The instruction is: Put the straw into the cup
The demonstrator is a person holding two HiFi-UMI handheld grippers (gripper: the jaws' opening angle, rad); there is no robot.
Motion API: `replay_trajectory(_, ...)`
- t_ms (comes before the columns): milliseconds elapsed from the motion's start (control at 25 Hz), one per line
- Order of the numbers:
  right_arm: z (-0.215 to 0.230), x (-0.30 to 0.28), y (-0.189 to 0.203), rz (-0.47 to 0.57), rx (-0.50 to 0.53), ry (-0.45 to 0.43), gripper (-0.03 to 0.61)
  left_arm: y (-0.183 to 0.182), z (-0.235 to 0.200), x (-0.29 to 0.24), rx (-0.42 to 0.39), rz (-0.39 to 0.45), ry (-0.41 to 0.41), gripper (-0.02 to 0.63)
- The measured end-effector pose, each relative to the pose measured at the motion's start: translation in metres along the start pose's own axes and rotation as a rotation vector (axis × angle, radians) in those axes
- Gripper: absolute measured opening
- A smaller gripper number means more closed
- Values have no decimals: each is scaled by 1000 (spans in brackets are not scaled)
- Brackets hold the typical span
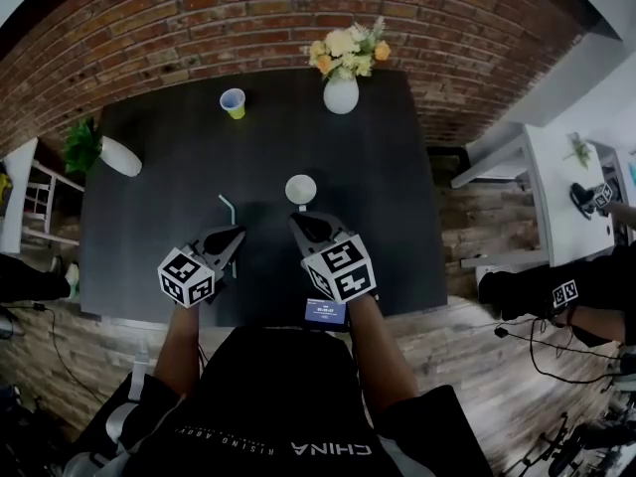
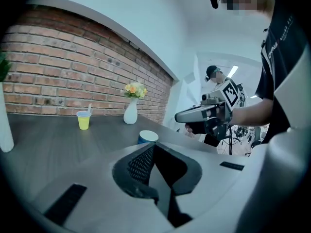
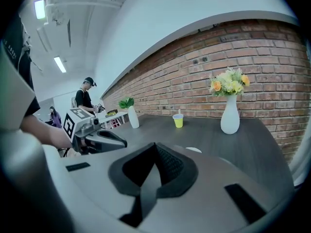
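Observation:
A thin teal straw (image 1: 227, 208) lies flat on the dark table (image 1: 388, 197), left of a white-rimmed blue cup (image 1: 300, 189) that stands upright near the middle. My left gripper (image 1: 237, 235) hovers just right of the straw's near end, jaws shut and empty. My right gripper (image 1: 296, 221) is just in front of the cup, jaws together with nothing between them. In the left gripper view the cup (image 2: 147, 136) shows beyond my shut left gripper (image 2: 154, 144). The right gripper view shows only the cup's rim (image 3: 193, 150) past my right gripper (image 3: 155, 144); the straw is hidden there.
A yellow cup (image 1: 233, 102) with a straw in it stands at the far side. A white vase of flowers (image 1: 341, 89) is at the back edge, a plant vase (image 1: 111, 154) at the left edge. Other people stand to the right.

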State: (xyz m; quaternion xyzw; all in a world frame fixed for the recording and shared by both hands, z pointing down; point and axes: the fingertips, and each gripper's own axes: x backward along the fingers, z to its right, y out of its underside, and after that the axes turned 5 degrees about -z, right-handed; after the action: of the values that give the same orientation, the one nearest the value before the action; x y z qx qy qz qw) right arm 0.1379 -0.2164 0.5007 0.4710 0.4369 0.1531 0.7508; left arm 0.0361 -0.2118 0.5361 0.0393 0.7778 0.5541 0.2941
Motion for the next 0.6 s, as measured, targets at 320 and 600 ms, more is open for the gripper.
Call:
replay_trajectory(320, -16, -15, -14, 13, 7, -18, 8, -5, -16, 14, -6, 10, -22, 3)
replay_trajectory(600, -20, -15, -18, 9, 26, -26, 8, 3, -29, 15, 12, -25, -70, 2)
